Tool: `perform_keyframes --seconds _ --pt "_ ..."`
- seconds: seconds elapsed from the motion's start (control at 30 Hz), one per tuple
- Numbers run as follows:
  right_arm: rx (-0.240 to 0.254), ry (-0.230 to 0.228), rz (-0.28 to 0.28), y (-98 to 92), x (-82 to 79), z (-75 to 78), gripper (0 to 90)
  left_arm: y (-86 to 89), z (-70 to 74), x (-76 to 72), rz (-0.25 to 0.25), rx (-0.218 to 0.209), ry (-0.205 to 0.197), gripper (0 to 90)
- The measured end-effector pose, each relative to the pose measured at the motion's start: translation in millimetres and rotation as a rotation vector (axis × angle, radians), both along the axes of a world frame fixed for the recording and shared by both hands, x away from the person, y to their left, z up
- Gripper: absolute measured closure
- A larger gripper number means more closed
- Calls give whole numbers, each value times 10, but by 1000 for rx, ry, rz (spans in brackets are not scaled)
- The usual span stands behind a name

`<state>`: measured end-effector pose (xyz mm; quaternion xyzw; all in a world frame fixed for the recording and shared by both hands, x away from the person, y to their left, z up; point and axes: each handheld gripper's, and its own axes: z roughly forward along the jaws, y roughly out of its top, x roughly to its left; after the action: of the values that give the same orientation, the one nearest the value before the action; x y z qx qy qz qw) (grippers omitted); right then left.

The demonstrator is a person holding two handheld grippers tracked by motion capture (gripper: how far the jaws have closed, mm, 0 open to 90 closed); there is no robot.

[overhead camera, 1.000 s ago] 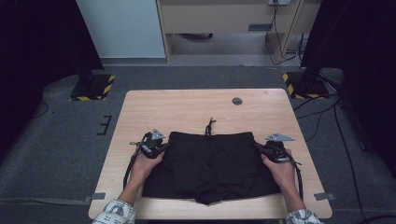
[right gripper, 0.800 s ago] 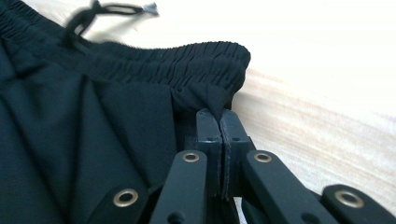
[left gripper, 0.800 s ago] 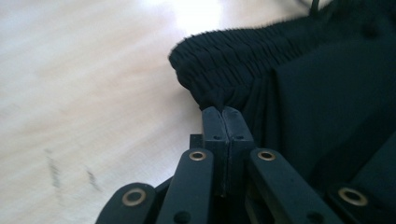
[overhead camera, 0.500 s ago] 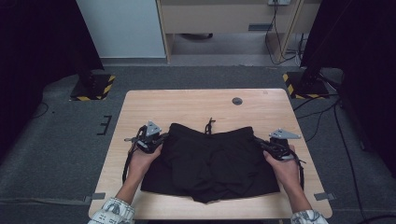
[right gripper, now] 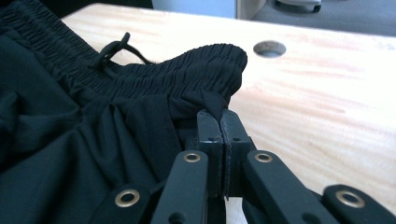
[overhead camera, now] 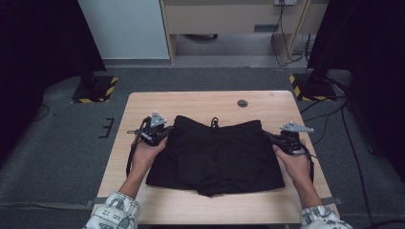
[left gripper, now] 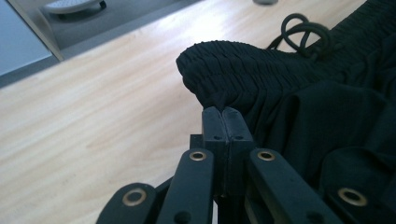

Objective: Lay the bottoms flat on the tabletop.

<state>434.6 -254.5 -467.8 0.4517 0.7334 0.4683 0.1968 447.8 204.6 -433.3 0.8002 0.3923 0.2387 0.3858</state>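
While the wooden desk carries it, a pair of black shorts lies spread at the middle, waistband toward the far edge and lifted at both ends. Left gripper: jaws pinched tight on the waistband's left corner. Right gripper: clamped likewise on the right corner. Drawstring knotted at waistband centre. Small round hole beyond it.

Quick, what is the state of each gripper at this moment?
Left gripper: closed, pinching the black shorts at the waistband corner.
Right gripper: closed, pinching the other waistband corner of the shorts.
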Motion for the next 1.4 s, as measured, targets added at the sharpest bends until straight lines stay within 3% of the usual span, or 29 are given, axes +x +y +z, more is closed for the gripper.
perform_keyframes --seconds 0.17,0.43,0.97,1.4 --pt "-28 -24 7 25 57 186 890 6 181 25 4 -8 -25 890" --pt "-24 -59 1 29 85 452 890 76 460 -8 16 -13 -69 890" --pt "-18 -102 16 99 86 745 890 151 653 -11 30 -53 -93 890" --pt "10 -118 9 68 85 841 890 179 768 0 33 -79 -103 890"
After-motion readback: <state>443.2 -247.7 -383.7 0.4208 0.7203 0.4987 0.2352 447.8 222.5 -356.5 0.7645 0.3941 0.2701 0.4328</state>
